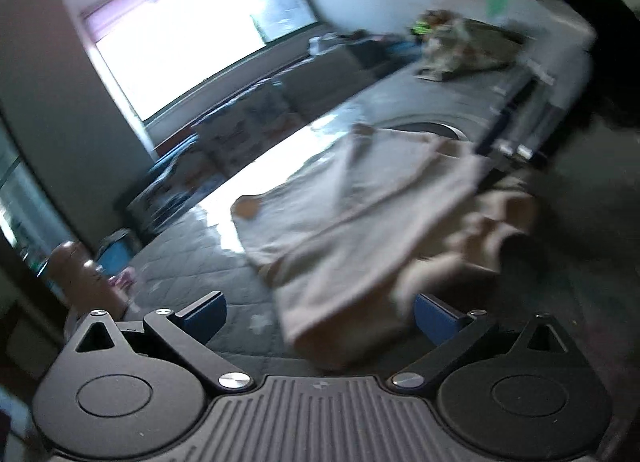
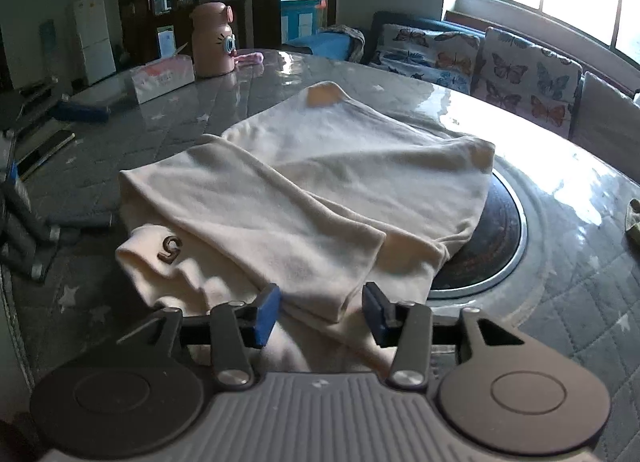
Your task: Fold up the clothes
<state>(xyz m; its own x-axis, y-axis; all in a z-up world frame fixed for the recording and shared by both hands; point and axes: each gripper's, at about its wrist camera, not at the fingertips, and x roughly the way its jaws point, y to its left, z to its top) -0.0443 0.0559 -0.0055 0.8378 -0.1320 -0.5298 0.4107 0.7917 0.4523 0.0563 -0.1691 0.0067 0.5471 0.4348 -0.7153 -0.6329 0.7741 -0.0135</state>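
Observation:
A cream garment [image 2: 320, 189] lies partly folded on the round grey table [image 2: 120, 141], one sleeve laid across its body and a cuff with a brown mark at the near left. My right gripper [image 2: 320, 314] is open, its blue pads either side of the garment's near edge, not closed on it. In the blurred left wrist view the same garment [image 1: 360, 221] lies ahead and to the right. My left gripper [image 1: 320, 318] is open and wide, with the garment's near corner between its fingers, not gripped.
A pink pig-shaped bottle [image 2: 212, 41] and a tissue box [image 2: 162, 77] stand at the table's far left. A dark round inset [image 2: 492, 246] sits in the table under the garment's right side. Butterfly cushions [image 2: 520, 73] line a sofa behind. Another crumpled cloth [image 1: 468, 49] lies farther along the table.

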